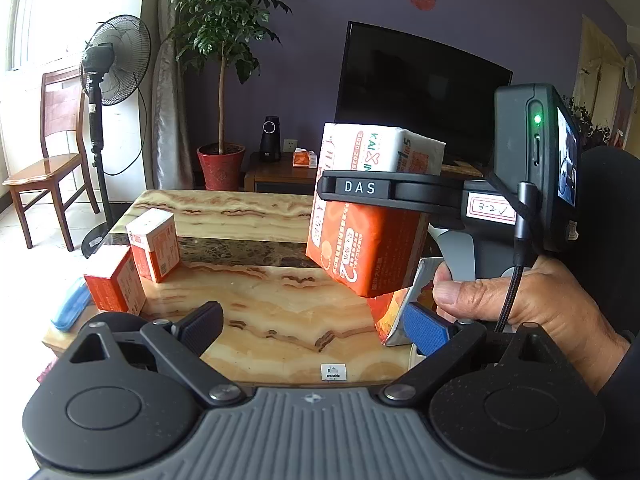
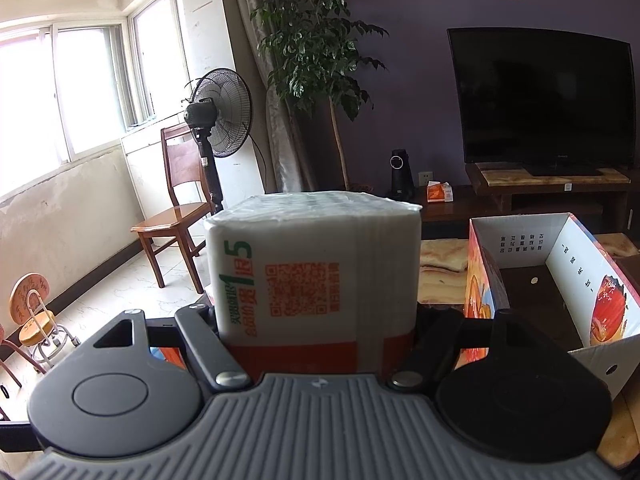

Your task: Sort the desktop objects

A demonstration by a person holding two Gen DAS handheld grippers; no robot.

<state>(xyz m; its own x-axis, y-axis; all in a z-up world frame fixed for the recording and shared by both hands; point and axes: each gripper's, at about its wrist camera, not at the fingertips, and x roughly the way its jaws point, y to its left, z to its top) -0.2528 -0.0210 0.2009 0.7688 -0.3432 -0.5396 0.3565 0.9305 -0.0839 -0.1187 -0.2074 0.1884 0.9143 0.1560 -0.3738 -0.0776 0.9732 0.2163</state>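
A marble-patterned coffee table [image 1: 256, 312], veined in cream and rust with a dark band across its middle, carries the objects. Ahead and left of the left claw [image 1: 316, 326], two orange-and-white boxes [image 1: 154, 246] stand close together near the edge, a blue item [image 1: 72, 308] lying just outside them. Beside that claw's right finger sits an open cardboard box [image 2: 560, 276]. A small white label [image 1: 334, 372] marks the near rim.
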